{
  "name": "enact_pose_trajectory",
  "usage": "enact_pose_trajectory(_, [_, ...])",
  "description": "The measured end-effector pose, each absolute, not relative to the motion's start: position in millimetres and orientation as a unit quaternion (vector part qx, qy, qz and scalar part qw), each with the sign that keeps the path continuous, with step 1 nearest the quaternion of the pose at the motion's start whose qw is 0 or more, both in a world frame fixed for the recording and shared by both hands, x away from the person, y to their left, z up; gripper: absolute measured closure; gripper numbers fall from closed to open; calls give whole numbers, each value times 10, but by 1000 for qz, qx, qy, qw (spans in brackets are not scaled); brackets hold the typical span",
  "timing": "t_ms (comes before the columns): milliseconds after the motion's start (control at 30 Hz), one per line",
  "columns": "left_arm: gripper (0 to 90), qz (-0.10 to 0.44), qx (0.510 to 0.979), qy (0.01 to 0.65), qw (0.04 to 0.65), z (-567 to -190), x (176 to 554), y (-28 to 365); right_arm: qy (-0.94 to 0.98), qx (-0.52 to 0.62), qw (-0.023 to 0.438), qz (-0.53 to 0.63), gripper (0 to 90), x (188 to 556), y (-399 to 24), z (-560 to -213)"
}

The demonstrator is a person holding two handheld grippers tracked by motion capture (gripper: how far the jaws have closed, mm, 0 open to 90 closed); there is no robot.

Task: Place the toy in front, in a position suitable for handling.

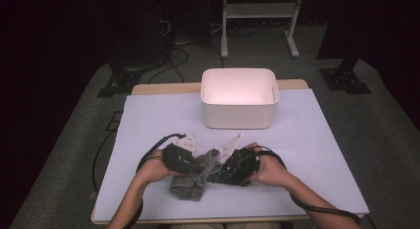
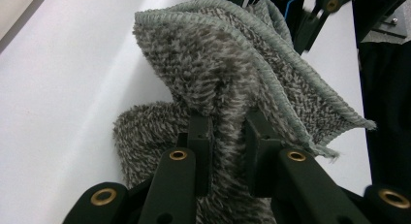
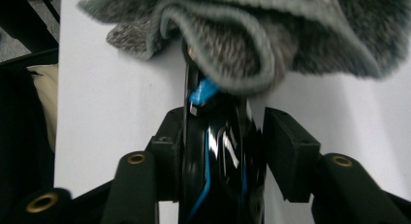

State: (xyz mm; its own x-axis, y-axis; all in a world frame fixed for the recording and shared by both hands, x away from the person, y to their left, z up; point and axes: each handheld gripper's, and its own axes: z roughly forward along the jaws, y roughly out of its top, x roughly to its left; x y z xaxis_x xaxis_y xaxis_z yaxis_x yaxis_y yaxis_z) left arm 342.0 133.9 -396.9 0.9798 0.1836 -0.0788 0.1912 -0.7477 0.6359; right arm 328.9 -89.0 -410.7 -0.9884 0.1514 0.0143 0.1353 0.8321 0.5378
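A grey fluffy cloth (image 1: 192, 183) lies crumpled on the pale table cover (image 1: 307, 154) near the front, between my two hands. My left gripper (image 1: 190, 162) is shut on a fold of it; in the left gripper view the cloth (image 2: 218, 64) bulges up from between the two pads, and the left gripper (image 2: 229, 132) pinches the pile. My right gripper (image 1: 225, 168) comes in from the right against the cloth. In the right gripper view a glossy black object with a blue part (image 3: 218, 156) sits between the jaws of the right gripper (image 3: 225, 132), its far end hidden under the cloth (image 3: 252, 44).
A white plastic bin (image 1: 237, 115) stands at the back middle of the table, nothing visible inside. Bare cover lies to either side of the hands. Cables trail from both grippers off the front edge. A white frame (image 1: 260, 21) stands on the floor beyond.
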Motion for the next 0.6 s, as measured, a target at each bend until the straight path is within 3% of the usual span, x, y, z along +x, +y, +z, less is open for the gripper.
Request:
enact_pose_trajectory(167, [761,-7,931,103,350,-3958,3425,1376,963,70,17,259,563,3318,-776,-4109])
enact_pose_trajectory(600, [762,-16,924,136,358,-4000,3379,1686,947,84,5,310,568,3434,-814,-4060])
